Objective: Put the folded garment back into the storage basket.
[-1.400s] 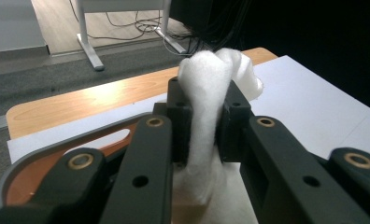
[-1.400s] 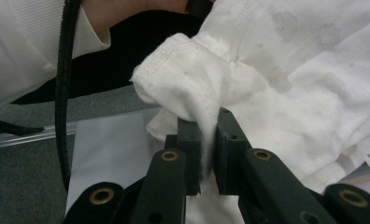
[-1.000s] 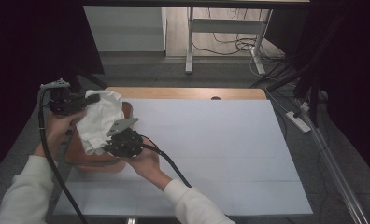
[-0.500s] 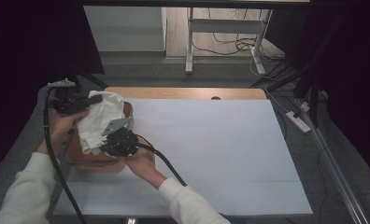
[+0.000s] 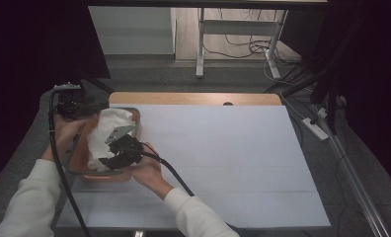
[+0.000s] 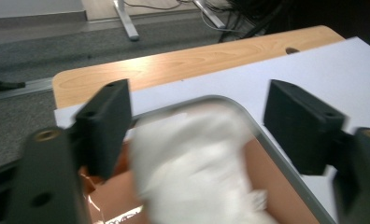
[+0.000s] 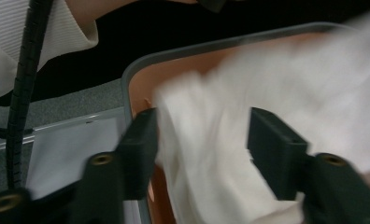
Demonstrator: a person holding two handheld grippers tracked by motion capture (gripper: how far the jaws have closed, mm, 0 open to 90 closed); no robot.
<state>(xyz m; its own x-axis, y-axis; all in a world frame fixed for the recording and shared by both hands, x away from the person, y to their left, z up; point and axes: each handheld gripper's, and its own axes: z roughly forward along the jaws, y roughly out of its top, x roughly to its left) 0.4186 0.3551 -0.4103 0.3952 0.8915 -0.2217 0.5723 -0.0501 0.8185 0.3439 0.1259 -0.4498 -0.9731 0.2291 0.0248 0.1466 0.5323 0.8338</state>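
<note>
Step in hand: letting go of the white cloth, now lying crumpled in the orange tray at the table's near left corner.
Left gripper: at the tray's far end, jaws just opened wide, standing clear on both sides of the cloth (blurred in the left gripper view), pressing nothing.
Left hand: beside the tray's left rim, forearm in a pale sleeve coming in from below.
Cloth: bunched inside the grey-rimmed tray, between the two grippers.
Right gripper: over the tray's near part, jaws just opened, cloth lying loose between them, not clamped.
Right hand: at the tray's right near corner, wrist angled toward the tray.
Next move, likely: lifting both grippers straight out of the tray without snagging a fold.
White sheet: covering the table to the right.
</note>
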